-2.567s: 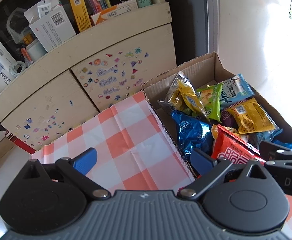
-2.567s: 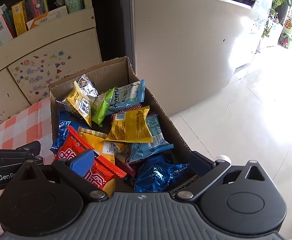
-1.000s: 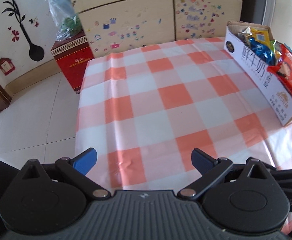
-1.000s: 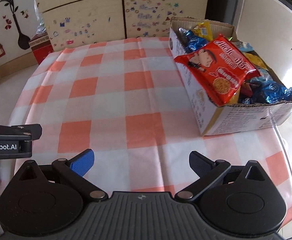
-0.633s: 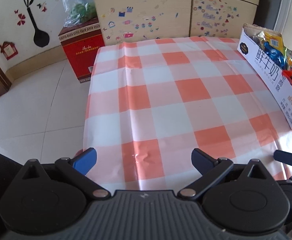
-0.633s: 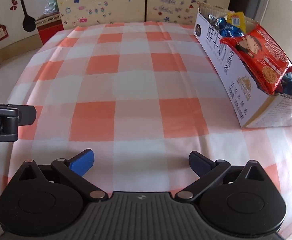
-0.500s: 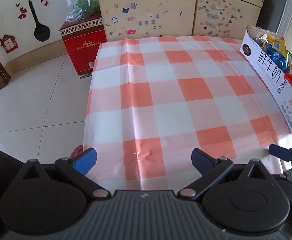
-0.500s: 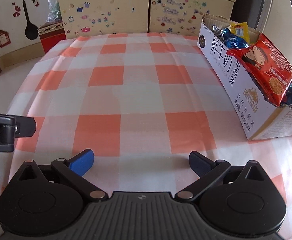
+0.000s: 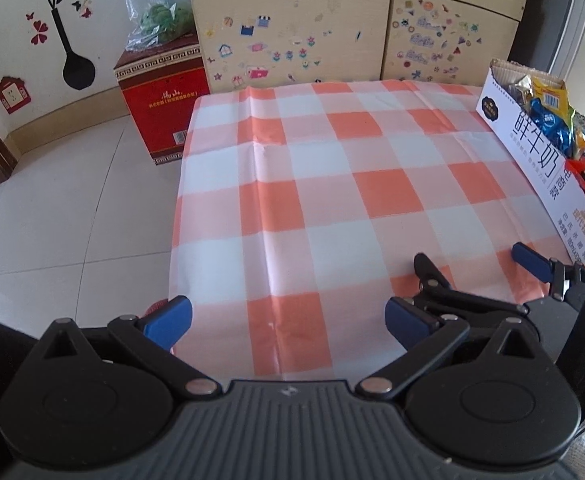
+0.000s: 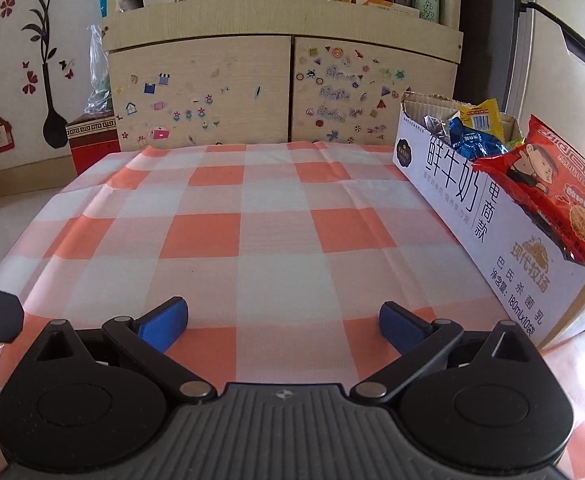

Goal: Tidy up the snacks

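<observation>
Beside the snack box (image 10: 488, 216), both tongs (empty) gape.

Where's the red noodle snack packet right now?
In the right wrist view the red noodle snack packet sits at the right, atop the pile at the near end of the open cardboard box, overhanging its printed side wall, just beyond the blue foil packet.

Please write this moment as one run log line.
left gripper: open, empty | right gripper: open, empty | snack box: full, table's right side | red packet: on top

One cardboard box (image 10: 488, 216) of snacks, one checked tablecloth (image 10: 252, 232), one red box (image 9: 162, 100), two grippers, both open
</observation>
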Demonstrator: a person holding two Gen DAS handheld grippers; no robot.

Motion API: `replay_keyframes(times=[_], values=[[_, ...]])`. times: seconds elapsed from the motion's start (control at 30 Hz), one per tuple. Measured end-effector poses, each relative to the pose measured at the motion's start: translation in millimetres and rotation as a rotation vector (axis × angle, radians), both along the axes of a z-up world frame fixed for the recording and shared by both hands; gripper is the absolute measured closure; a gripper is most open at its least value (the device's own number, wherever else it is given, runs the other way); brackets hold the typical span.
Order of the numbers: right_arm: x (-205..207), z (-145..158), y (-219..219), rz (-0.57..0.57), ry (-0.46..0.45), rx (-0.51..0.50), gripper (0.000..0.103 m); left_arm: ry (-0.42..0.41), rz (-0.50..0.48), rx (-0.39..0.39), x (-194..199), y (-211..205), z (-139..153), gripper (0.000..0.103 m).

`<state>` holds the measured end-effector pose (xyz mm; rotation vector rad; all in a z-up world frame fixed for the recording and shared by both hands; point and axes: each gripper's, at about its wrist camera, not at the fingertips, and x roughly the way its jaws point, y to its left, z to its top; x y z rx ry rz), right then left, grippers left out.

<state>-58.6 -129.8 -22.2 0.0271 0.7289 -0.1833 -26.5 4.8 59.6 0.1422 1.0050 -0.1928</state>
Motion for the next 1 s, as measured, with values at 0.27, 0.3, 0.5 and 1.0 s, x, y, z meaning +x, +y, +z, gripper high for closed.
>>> replay_keyframes(times=[0.27,0.3,0.5,1.0], values=[[-1.2,-0.5,0.7,-0.002,-0.002,0.001,0.000,-0.049,-0.080,0.086,27.0,-4.2,17.7,0.001],[-1.3,-0.6,1.0,-0.003,-0.002,0.000,0.000,-0.047,-0.088,0.091,30.8,-5.2,17.8,0.001],[-1.6,-0.5,0.8,-0.003,-0.002,0.000,0.000,-0.040,-0.104,0.096,47.9,-18.0,13.7,0.001],[-1.4,-0.9,0.7,-0.003,-0.001,0.002,0.000,0.029,-0.059,0.071,55.8,-20.7,-16.2,0.001]])
